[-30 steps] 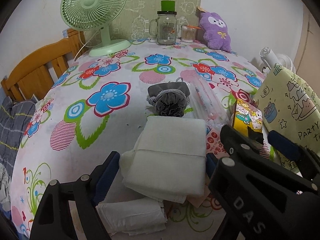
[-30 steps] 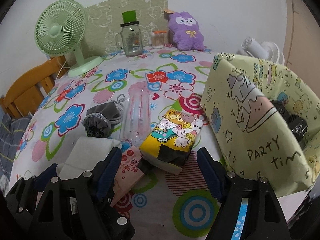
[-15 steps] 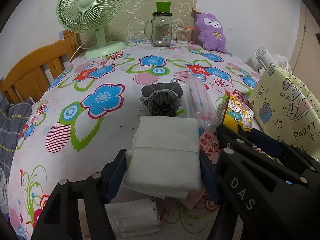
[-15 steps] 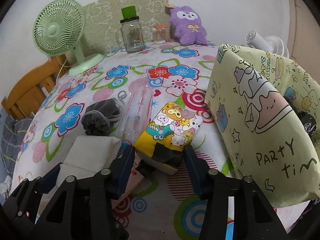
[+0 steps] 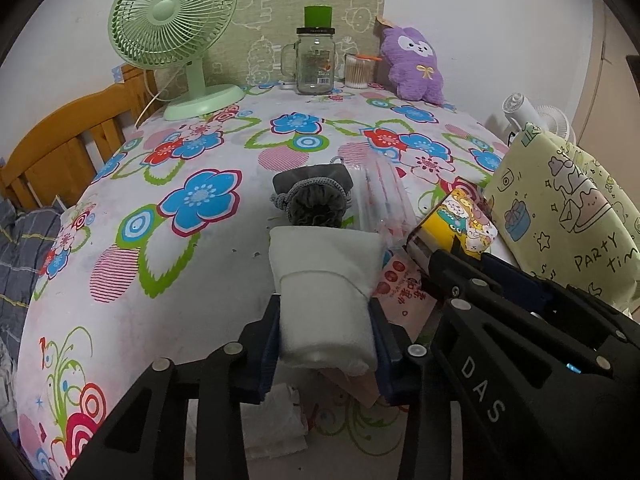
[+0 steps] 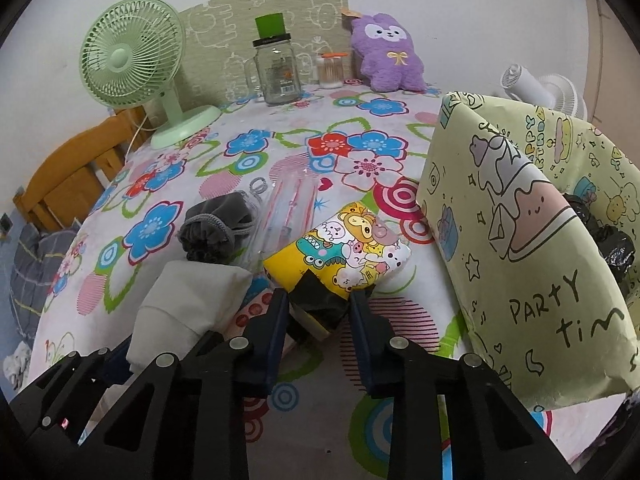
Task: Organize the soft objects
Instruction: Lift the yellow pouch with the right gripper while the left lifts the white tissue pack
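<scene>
Between the left gripper (image 5: 326, 334) fingers: a folded white cloth (image 5: 324, 276) is squeezed as the jaws close.
Right gripper (image 6: 318, 312): closing on the yellow cartoon pack (image 6: 340, 248).
Right view only: black plastic is seen inside the party bag (image 6: 520, 240).

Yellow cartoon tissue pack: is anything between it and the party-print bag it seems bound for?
Nothing visible. The right gripper, closing, pinches the tissue pack; only bare tablecloth separates it from the bag.

Open floral tablecloth (image 5: 120, 272) fills the frame's left; the yellow paper bag (image 6: 520, 240) walls off the right side
</scene>
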A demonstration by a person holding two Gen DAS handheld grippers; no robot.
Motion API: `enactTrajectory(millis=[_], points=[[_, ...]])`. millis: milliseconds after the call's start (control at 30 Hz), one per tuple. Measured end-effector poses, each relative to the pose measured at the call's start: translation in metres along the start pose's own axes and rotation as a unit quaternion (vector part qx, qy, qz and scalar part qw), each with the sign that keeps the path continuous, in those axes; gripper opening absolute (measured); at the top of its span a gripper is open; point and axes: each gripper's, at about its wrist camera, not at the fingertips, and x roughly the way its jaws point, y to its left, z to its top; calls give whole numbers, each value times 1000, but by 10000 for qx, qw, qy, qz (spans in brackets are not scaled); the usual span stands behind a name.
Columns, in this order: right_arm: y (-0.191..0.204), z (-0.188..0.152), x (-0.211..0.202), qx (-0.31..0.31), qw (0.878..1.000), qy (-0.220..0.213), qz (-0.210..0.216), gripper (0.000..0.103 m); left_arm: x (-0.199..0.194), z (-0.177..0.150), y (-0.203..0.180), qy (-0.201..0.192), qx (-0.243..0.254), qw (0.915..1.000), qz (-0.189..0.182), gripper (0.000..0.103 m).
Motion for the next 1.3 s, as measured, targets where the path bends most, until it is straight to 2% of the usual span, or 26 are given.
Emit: enactTrajectory(millis=[333, 867, 1300], points=[[3, -2, -7, -76, 10000, -39, 49, 32, -7, -3, 2, -20, -52, 10000, -44, 29], [6, -2, -33, -221, 9994, -231, 129, 32, -32, -4, 0, -250, -98, 9996, 6, 28], [10, 4, -69, -382, 9976, -497, 281, 32, -69, -3, -4, -584, -171, 9981, 34, 28]])
